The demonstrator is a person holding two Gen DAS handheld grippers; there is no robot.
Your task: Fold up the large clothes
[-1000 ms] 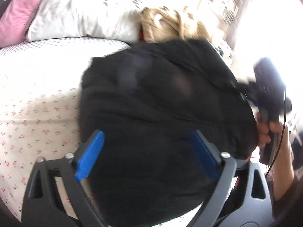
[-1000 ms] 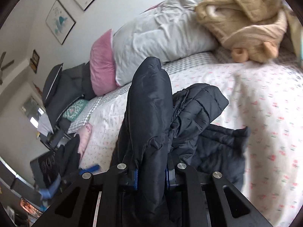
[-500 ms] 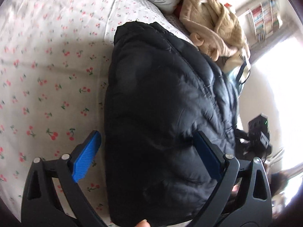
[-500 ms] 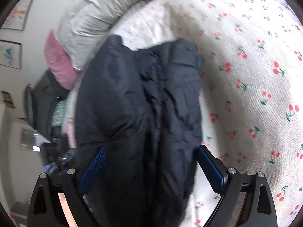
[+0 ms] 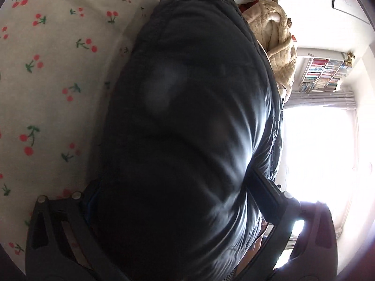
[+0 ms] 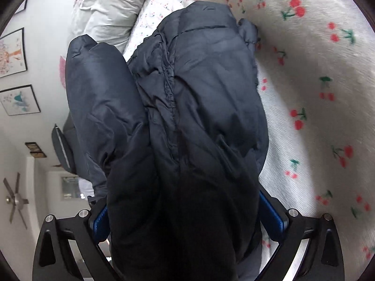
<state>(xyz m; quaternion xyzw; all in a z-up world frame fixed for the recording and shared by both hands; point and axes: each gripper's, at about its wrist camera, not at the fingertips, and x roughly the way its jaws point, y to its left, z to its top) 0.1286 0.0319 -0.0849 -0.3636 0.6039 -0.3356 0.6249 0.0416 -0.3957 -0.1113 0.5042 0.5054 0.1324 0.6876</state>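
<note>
A dark navy puffer jacket (image 5: 192, 128) lies bunched on the cherry-print bedsheet (image 5: 51, 75) and fills both views. My left gripper (image 5: 178, 201) is open wide, its jaws on either side of the jacket's bulk, the blue pads mostly hidden by fabric. In the right wrist view the jacket (image 6: 187, 107) lies folded lengthwise, with a sleeve or side panel (image 6: 100, 107) standing up at its left. My right gripper (image 6: 187, 217) is open wide too, its blue pads (image 6: 271, 213) straddling the jacket's near end.
A tan fleece garment (image 5: 274, 42) lies behind the jacket. White pillows (image 6: 110, 7) sit at the head of the bed. A bright window (image 5: 318, 159) and bookshelf (image 5: 325, 75) are at the right. Framed pictures (image 6: 14, 53) hang on the wall.
The right gripper has let go of the jacket and opened. Both grippers have moved down close over the jacket, which now lies on the bed between their jaws.
</note>
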